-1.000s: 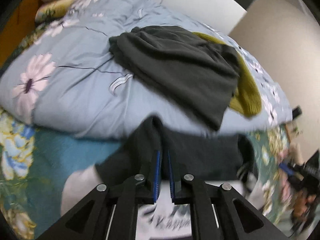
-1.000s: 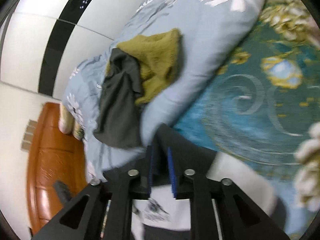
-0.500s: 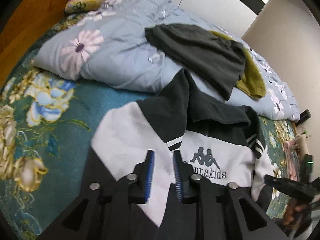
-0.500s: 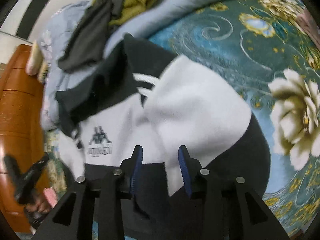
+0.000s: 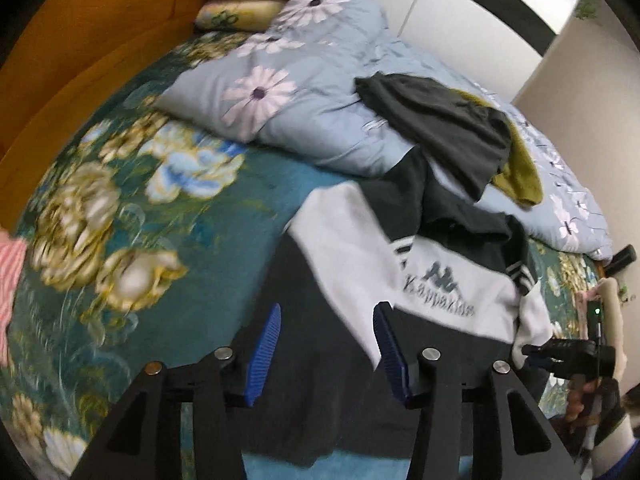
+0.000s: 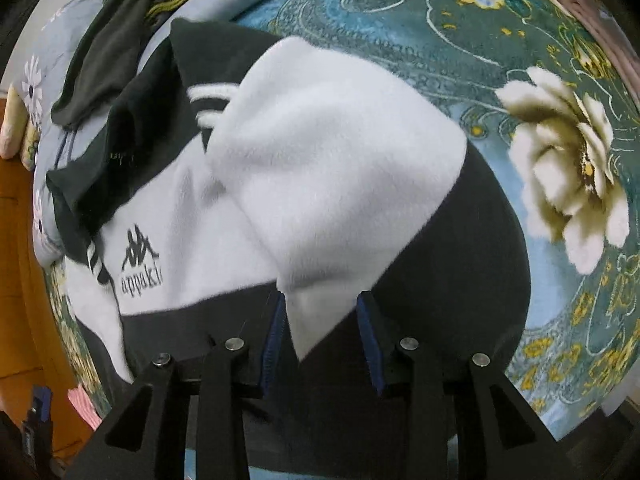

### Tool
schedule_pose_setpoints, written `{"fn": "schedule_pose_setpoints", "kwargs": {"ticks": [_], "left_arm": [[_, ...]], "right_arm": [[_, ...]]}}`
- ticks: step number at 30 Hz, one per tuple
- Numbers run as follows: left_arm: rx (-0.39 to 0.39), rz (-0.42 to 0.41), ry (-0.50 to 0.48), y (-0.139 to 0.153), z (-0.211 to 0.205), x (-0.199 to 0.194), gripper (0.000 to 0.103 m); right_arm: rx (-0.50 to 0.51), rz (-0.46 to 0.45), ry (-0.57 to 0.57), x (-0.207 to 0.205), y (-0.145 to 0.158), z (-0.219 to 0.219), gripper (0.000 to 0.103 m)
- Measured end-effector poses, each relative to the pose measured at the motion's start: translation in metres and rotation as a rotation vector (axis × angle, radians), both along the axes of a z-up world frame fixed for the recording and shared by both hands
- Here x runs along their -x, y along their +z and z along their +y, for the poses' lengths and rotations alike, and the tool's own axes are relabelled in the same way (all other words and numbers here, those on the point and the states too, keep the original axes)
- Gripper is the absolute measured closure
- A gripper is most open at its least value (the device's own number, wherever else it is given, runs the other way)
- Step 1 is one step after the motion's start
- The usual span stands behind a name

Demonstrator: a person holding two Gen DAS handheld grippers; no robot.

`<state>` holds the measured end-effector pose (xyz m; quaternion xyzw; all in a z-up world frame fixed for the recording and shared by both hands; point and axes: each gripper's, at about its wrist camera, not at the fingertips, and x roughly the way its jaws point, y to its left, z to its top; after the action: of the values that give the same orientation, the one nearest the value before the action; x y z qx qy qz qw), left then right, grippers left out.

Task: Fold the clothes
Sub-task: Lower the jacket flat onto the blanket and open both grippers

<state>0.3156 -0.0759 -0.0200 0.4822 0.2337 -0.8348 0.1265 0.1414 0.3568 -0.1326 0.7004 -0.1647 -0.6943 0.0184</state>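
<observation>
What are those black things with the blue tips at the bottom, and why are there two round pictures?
Those are grabbing tools. A person holds one in each hand, and each carries a camera, so you get two pictures. The left gripper and the right gripper are both open and hold nothing. Under them, a black and white sweatshirt lies on a bed with a green flowery sheet. Further back, a dark garment and a mustard one sit on a blue quilt.

I've let go: my left gripper (image 5: 326, 330) and right gripper (image 6: 320, 320) opened, sweatshirt (image 6: 320, 152) dropped flat on bedsheet (image 5: 160, 216).
</observation>
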Motion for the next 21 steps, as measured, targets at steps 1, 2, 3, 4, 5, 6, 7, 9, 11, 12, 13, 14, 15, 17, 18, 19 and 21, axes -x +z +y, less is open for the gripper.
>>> {"fn": "schedule_pose_setpoints", "kwargs": {"ticks": [1,2,3,4,5,6,7,9,11,12,13,14,15,17,18,19,21], "left_arm": [[-0.009,-0.008,0.005,-0.003,0.0,-0.004,0.05],[-0.014,-0.015,0.007,-0.006,0.001,-0.008,0.05],[-0.02,-0.022,0.01,-0.009,0.002,-0.012,0.049],[-0.023,-0.031,0.009,-0.012,0.003,-0.013,0.049],[-0.025,-0.041,0.007,-0.014,0.004,-0.014,0.049],[-0.034,-0.049,0.003,-0.017,0.006,-0.016,0.049],[-0.04,-0.053,-0.003,-0.018,0.008,-0.016,0.049],[-0.044,-0.06,-0.013,-0.021,0.01,-0.017,0.048],[-0.041,-0.07,-0.022,-0.023,0.012,-0.016,0.048],[-0.04,-0.075,-0.027,-0.025,0.013,-0.015,0.048],[-0.042,-0.077,-0.03,-0.026,0.014,-0.014,0.048],[-0.045,-0.078,-0.031,-0.027,0.014,-0.014,0.048],[-0.052,-0.082,-0.036,-0.03,0.015,-0.012,0.048],[-0.059,-0.088,-0.046,-0.033,0.017,-0.009,0.048],[-0.061,-0.091,-0.052,-0.036,0.019,-0.008,0.048],[-0.063,-0.094,-0.058,-0.038,0.02,-0.007,0.048],[-0.064,-0.103,-0.066,-0.044,0.022,-0.005,0.048]], "right_arm": [[-0.01,-0.017,0.015,0.0,-0.002,-0.002,0.064],[-0.021,-0.034,0.029,0.0,-0.004,-0.004,0.064],[-0.032,-0.052,0.043,0.0,-0.006,-0.005,0.064],[-0.045,-0.066,0.059,0.0,-0.008,-0.008,0.064],[-0.059,-0.075,0.074,0.0,-0.009,-0.009,0.064],[-0.073,-0.082,0.089,0.0,-0.01,-0.011,0.064],[-0.087,-0.09,0.104,0.0,-0.011,-0.013,0.064],[-0.107,-0.11,0.12,0.001,-0.015,-0.014,0.064],[-0.124,-0.125,0.132,0.002,-0.017,-0.014,0.064],[-0.132,-0.126,0.137,0.002,-0.017,-0.015,0.064],[-0.14,-0.127,0.142,0.002,-0.017,-0.015,0.069],[-0.151,-0.121,0.152,0.002,-0.015,-0.016,0.073],[-0.155,-0.113,0.156,0.002,-0.013,-0.015,0.078],[-0.153,-0.097,0.156,0.003,-0.008,-0.013,0.086],[-0.136,-0.08,0.147,0.003,-0.003,-0.009,0.091],[-0.118,-0.062,0.138,0.004,0.002,-0.006,0.094],[-0.094,-0.018,0.138,0.006,0.015,0.003,0.095]]}}
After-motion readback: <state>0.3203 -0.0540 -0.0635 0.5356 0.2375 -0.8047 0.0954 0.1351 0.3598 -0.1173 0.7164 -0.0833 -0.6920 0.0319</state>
